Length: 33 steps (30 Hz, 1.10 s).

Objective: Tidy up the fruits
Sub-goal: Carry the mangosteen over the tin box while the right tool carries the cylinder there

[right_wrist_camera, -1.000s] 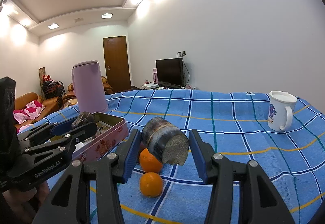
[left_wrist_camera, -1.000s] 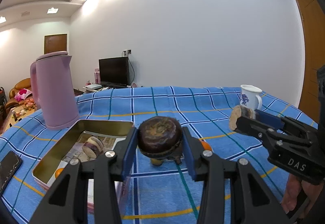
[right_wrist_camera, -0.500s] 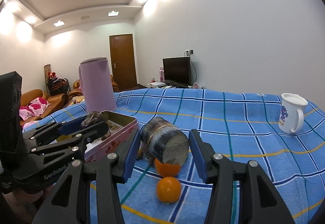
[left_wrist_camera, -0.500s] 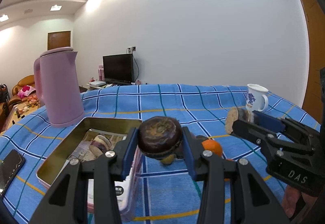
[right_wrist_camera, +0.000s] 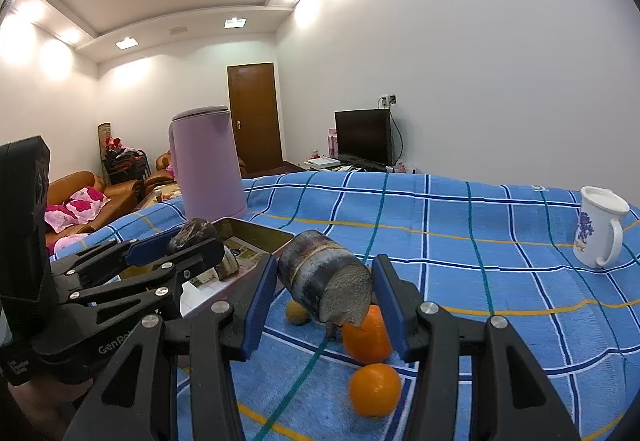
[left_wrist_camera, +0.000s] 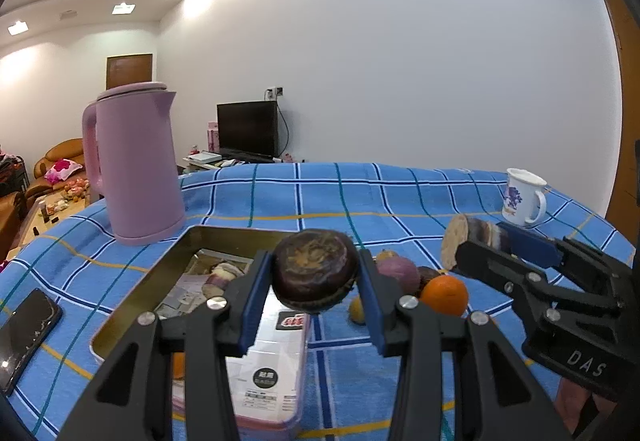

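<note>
My left gripper (left_wrist_camera: 314, 269) is shut on a dark brown round fruit (left_wrist_camera: 316, 281), held above the right edge of the open tin box (left_wrist_camera: 188, 253). My right gripper (right_wrist_camera: 326, 273) is shut on a dark cut cane chunk (right_wrist_camera: 320, 281), held over the cloth just right of the tin box (right_wrist_camera: 260, 235). Below the chunk lie two oranges (right_wrist_camera: 368, 333) (right_wrist_camera: 374, 389) and a small yellow fruit (right_wrist_camera: 297, 312). A purple round fruit (left_wrist_camera: 398, 273) and an orange (left_wrist_camera: 444, 295) sit beside the tin. Inside it lies a purple-white piece (left_wrist_camera: 224, 273).
A pink kettle (left_wrist_camera: 132, 169) stands behind the tin on the blue checked cloth (left_wrist_camera: 400, 201). A white flowered mug (right_wrist_camera: 598, 233) is at the far right. A phone (left_wrist_camera: 24, 333) lies at the left edge. A hand (right_wrist_camera: 40, 401) holds the left gripper.
Both grippers have shifted left toward the tin, each still holding its piece. The tin and the loose fruits now sit closer and further right in both views.
</note>
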### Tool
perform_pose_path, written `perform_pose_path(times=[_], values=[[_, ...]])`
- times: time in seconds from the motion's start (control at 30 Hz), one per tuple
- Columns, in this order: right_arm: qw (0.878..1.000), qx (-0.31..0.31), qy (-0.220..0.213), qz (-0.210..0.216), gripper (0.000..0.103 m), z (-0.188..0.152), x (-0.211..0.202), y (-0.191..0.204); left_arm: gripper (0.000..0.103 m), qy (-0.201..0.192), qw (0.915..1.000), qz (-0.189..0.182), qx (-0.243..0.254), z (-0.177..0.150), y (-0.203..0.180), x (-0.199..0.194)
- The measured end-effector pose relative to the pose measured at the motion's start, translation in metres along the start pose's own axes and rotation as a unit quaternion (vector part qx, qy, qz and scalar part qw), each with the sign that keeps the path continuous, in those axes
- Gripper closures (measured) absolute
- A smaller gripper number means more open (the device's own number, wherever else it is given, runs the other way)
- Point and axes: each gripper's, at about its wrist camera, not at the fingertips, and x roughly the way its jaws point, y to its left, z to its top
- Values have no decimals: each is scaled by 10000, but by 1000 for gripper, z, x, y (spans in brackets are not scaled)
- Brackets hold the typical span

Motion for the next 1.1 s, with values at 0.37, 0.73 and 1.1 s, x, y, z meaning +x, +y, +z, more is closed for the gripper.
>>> perform_pose_path(times=[0.37, 0.73, 1.1], values=[[9997, -84, 98, 213, 52, 4, 19, 19, 59, 57, 9998, 167, -106, 1, 21, 5], [9991, -142, 213, 347, 52, 7, 39, 36, 59, 125, 9993, 326, -151, 2, 41, 11], [9981, -245, 337, 450, 52, 9, 55, 52, 59, 211, 9984, 466, -242, 2, 58, 14]])
